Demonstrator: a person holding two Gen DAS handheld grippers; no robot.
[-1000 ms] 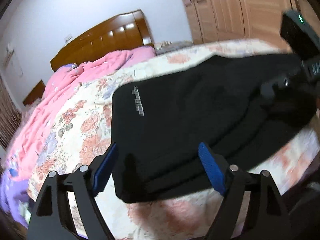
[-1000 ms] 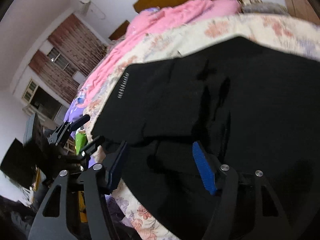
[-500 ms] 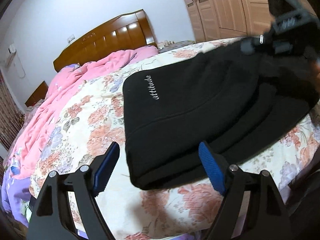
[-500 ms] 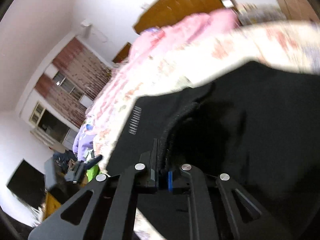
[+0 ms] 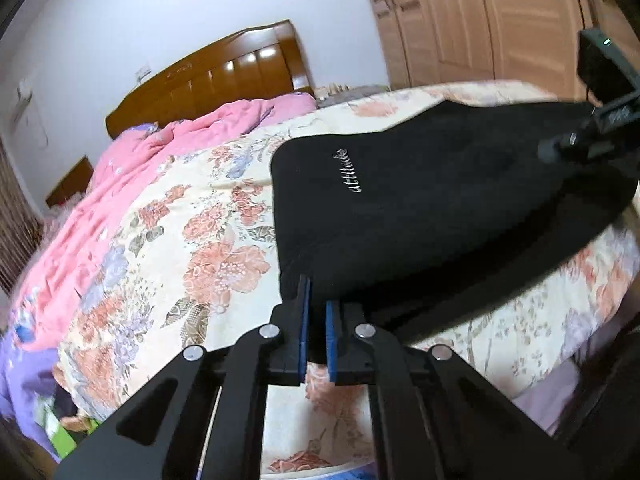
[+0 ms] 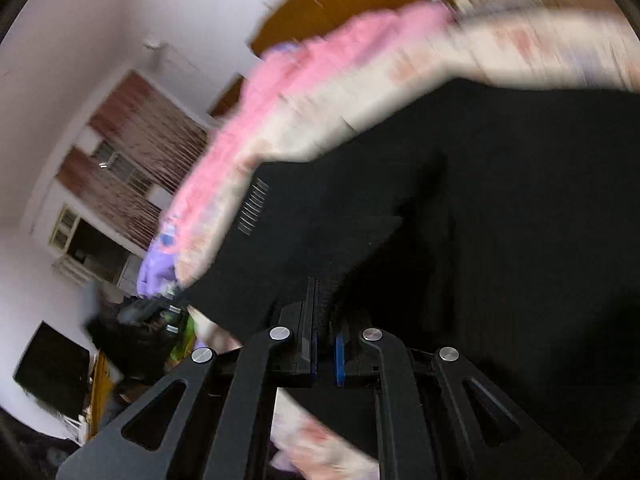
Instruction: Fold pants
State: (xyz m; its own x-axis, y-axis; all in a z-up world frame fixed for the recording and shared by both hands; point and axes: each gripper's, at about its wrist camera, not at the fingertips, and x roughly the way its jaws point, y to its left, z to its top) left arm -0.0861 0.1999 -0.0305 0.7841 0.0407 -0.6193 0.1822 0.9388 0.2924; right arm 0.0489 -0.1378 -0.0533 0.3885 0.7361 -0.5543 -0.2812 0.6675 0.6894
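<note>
The left gripper (image 5: 316,312), wide open a moment ago, has now clamped onto the near corner of the black pants (image 5: 440,208) lying on the floral bed (image 5: 192,256); the right gripper (image 6: 326,320) grips another edge, so lifting for a fold looks next

Each hand-held gripper, left (image 5: 316,328) and right (image 6: 326,334), is matte black with cut-out linkage arms, round silver screws at the pivots, and blue pads (image 5: 330,344) lining both fingers.
</note>
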